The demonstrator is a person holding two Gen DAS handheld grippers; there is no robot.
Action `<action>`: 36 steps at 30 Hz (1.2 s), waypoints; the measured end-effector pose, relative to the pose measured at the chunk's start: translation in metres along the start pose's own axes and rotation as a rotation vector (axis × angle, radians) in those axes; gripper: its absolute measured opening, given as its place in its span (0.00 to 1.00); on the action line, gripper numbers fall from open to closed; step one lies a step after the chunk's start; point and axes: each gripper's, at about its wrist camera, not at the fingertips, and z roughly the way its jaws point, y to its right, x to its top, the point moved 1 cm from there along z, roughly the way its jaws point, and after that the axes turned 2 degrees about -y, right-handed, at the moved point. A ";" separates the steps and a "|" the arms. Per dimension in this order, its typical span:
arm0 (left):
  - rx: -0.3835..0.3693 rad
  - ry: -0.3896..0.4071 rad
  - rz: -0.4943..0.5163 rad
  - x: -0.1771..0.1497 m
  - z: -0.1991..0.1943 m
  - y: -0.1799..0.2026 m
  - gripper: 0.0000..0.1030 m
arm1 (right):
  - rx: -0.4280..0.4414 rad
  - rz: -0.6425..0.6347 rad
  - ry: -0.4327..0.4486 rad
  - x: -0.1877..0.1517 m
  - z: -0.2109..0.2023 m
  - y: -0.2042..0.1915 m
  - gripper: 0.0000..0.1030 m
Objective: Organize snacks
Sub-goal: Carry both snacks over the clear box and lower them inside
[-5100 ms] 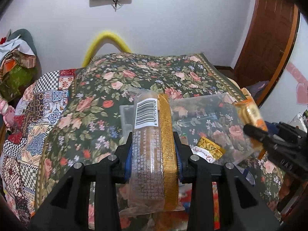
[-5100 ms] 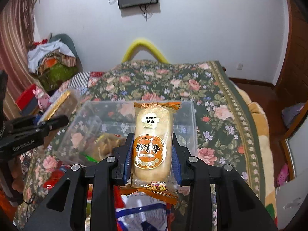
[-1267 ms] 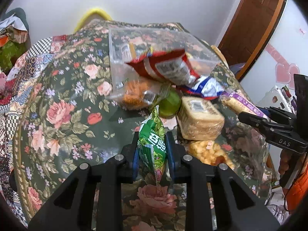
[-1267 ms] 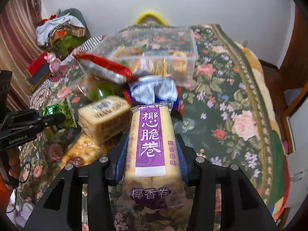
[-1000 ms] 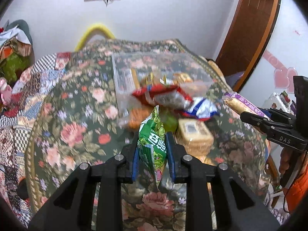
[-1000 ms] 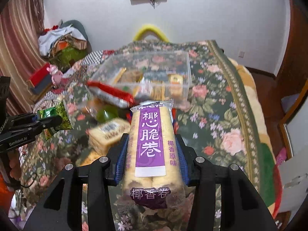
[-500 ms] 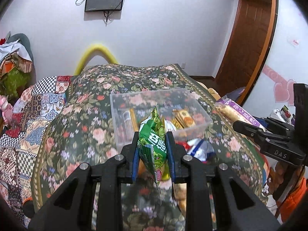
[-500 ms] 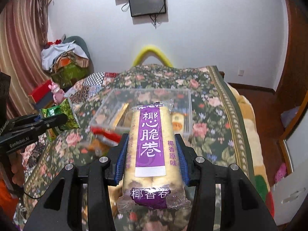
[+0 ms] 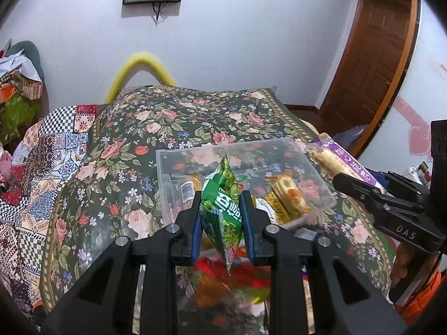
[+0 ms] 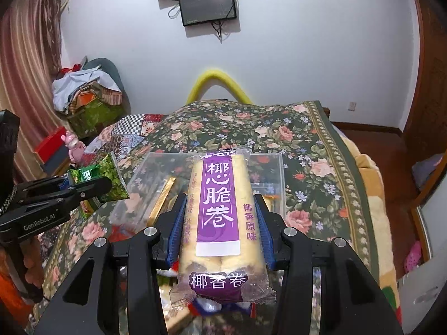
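Note:
My left gripper is shut on a green snack packet and holds it above the near edge of a clear plastic box on the floral bedspread. The box holds an orange biscuit pack and other wrapped snacks. My right gripper is shut on a long purple-and-yellow roll pack, raised in front of the same box. The left gripper with the green packet shows at the left of the right wrist view; the roll pack shows at the right of the left wrist view.
Loose snacks lie blurred below my left gripper, among them a red packet. The floral bedspread stretches to a yellow arched headboard and white wall. A pile of clothes sits at left, a wooden door at right.
Both grippers have risen and tilted up with their packs over the last second. The snack pile has dropped low in view and the box now sits just ahead of both.

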 end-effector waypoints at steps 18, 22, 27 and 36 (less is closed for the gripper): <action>0.002 -0.138 0.002 0.016 0.086 -0.010 0.24 | -0.027 -0.023 -0.174 0.004 0.094 0.017 0.41; 0.013 -0.152 -0.001 0.016 0.094 -0.011 0.25 | -0.017 -0.020 -0.206 0.000 0.100 0.018 0.41; 0.032 -0.165 -0.011 0.011 0.097 -0.013 0.42 | -0.026 -0.042 -0.235 -0.004 0.105 0.016 0.42; 0.026 -0.137 -0.029 0.009 0.073 -0.015 0.60 | -0.011 -0.022 -0.225 -0.001 0.092 0.020 0.46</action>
